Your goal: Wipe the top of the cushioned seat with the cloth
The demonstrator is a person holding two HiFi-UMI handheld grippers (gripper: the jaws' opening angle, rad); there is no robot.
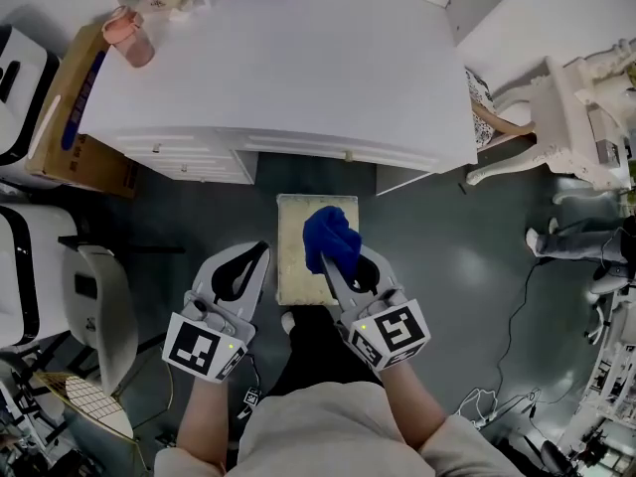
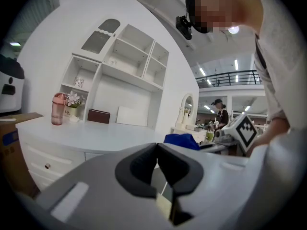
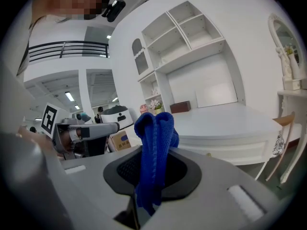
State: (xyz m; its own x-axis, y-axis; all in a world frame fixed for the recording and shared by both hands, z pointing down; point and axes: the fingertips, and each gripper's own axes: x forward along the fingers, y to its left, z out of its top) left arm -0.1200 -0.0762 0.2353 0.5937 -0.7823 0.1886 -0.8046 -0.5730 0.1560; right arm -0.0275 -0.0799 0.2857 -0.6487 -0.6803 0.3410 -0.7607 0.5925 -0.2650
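The cushioned seat is a small beige square stool on the dark floor, just in front of a white desk. A blue cloth is bunched up over the seat's right part; I cannot tell if it touches the cushion. My right gripper is shut on the cloth, which sticks up between the jaws in the right gripper view. My left gripper hovers at the seat's left edge, its pads pressed together with nothing between them. The cloth also shows in the left gripper view.
The white desk with drawers stands right behind the seat, with a pink cup at its left end. A cardboard box and a white chair are on the left. On the right are an ornate white chair and floor cables.
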